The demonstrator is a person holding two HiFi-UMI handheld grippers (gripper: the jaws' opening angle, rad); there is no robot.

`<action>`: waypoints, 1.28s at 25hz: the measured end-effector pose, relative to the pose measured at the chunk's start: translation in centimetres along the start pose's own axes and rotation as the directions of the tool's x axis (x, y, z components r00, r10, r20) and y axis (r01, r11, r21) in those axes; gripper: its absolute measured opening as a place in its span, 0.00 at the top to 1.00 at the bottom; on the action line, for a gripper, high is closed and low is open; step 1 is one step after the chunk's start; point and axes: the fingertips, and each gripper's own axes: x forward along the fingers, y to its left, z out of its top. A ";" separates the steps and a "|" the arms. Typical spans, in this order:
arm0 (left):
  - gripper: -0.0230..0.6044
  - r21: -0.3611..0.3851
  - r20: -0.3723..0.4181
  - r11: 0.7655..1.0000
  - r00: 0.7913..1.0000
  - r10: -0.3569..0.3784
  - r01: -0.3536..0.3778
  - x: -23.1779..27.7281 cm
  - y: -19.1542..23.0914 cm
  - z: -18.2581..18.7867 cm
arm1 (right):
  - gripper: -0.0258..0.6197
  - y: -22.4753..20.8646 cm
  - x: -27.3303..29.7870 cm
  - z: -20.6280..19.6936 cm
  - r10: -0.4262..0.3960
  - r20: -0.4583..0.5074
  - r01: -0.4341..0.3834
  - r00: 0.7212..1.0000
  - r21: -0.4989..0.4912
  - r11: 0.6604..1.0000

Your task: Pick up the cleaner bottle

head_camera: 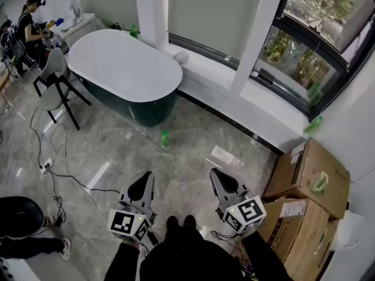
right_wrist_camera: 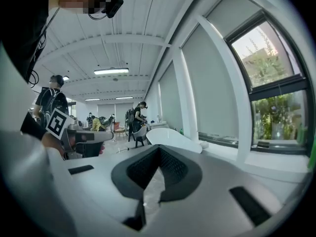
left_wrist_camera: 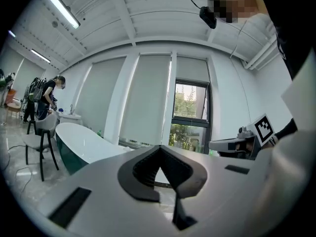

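My left gripper (head_camera: 142, 185) and right gripper (head_camera: 220, 179) both have their jaws together, empty. The green bottle (head_camera: 164, 138) stands on the floor (head_camera: 117, 151) ahead beside the bathtub (head_camera: 146, 107), seemingly upright, well apart from both and nearer my left.

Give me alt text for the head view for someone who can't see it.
The left hand-held gripper and right hand-held gripper, both shut and empty, point across a floor toward a green bottle standing near a white bathtub. Cardboard boxes stand at the right.
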 end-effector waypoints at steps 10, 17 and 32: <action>0.95 -0.004 -0.011 1.000 1.000 -0.001 0.001 1.5 -0.3 -0.7 | 0.96 -1.2 -0.2 0.2 0.020 0.010 -0.021 1.000 0.024 1.000; 0.95 0.009 -0.006 1.000 1.000 0.013 -0.013 3.8 -1.1 -0.7 | 0.96 -3.8 -0.1 0.0 0.010 0.012 -0.011 1.000 0.029 1.000; 0.95 0.016 0.000 0.999 0.999 0.049 -0.049 7.8 0.2 -1.2 | 0.96 -7.2 2.1 0.1 0.043 0.010 -0.044 0.999 0.037 0.998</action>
